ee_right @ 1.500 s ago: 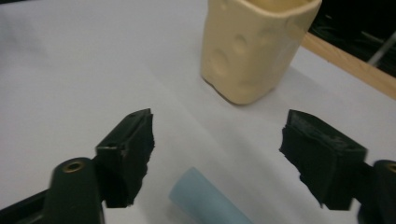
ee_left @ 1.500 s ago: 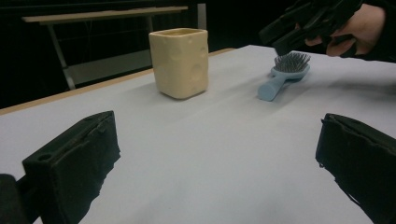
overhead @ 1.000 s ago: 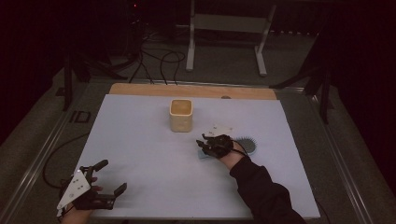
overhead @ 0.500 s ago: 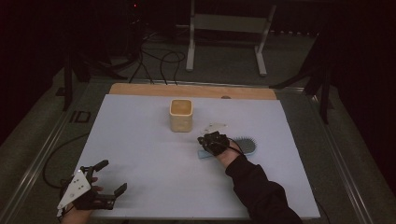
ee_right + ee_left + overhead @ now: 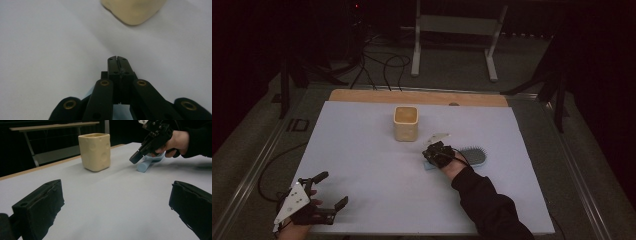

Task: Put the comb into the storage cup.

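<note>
High view: my right gripper (image 5: pixel 430 154), jaws pressed together, sits over the hairbrush (image 5: pixel 472 155) handle's left end. Its long axis runs left-right. My left gripper (image 5: pixel 331 191) rests spread, near-left.

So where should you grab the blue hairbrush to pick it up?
By its round light-blue handle, coming down from above: it lies flat on the white table, its end sticks out toward the cream square cup, and it looks slimmer than the bristled head.

No text, label, brand, number or sign can be read anywhere.
</note>
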The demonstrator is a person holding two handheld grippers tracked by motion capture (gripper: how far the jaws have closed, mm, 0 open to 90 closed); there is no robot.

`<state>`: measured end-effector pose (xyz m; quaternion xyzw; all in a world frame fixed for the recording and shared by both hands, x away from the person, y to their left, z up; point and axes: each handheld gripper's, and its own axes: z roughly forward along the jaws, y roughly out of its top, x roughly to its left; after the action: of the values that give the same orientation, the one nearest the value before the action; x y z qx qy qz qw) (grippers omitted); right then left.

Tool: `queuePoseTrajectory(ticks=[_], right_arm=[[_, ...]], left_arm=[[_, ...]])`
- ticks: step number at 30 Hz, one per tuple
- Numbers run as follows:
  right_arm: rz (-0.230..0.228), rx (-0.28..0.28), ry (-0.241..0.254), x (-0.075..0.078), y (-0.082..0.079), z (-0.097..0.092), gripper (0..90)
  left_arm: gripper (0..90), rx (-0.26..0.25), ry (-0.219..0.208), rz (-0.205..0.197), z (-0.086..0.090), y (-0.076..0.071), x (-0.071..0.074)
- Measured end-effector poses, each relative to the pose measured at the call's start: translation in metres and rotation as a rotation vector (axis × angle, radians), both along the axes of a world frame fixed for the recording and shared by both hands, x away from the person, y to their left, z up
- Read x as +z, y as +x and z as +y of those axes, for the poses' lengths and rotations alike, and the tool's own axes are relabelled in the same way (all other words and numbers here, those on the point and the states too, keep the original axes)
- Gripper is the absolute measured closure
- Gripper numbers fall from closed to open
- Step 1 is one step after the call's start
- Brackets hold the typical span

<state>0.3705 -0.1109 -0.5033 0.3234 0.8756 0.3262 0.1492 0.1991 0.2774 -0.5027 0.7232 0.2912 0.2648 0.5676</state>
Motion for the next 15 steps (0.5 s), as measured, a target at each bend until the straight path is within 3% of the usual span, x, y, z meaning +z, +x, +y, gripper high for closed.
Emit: queuePoseTrajectory(ticks=[15], right_arm=[[0.050, 0.018, -0.007, -0.0062, -0.0081, -0.0064, 90.0]], left_arm=[[0.0, -0.002, 0.004, 0.001, -0.0004, 0.0000, 0.0001]])
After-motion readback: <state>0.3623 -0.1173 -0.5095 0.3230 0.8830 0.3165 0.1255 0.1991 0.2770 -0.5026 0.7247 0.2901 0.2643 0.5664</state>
